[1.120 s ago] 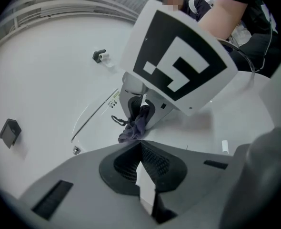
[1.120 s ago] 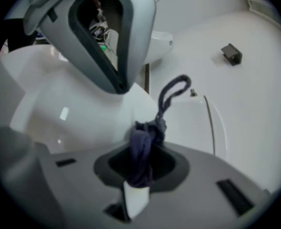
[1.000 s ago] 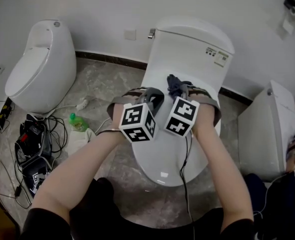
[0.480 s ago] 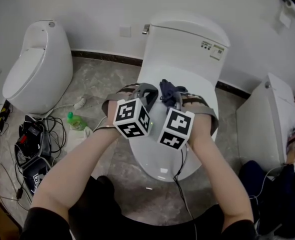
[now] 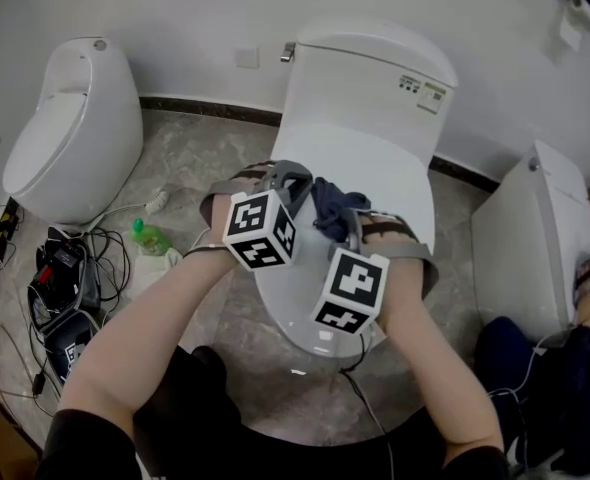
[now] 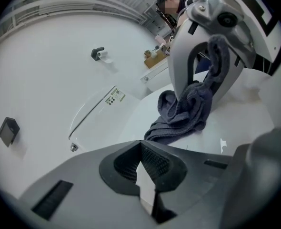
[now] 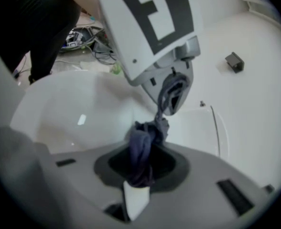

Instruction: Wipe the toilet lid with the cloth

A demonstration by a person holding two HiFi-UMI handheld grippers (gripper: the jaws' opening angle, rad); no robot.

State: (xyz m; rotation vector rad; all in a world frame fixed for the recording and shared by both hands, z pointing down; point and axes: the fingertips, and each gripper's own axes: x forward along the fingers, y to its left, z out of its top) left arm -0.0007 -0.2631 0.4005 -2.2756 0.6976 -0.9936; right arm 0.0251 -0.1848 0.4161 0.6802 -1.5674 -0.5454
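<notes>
My right gripper (image 5: 352, 226) has its jaws clamped on the dark blue-grey terry cloth (image 5: 332, 208). The cloth bunches on the white plastic toilet lid (image 5: 291, 304) just ahead of those jaws. My left gripper (image 5: 295, 182) sits just beside the cloth, jaws drawn together on nothing. Grey marbled floor tiles (image 5: 207, 158) surround the lid, and a second white toilet (image 5: 70, 133) and a small green bottle (image 5: 147, 238) stand to its left. Only the right gripper view shows the cloth pinched between the pads; in the head view the marker cubes hide that.
</notes>
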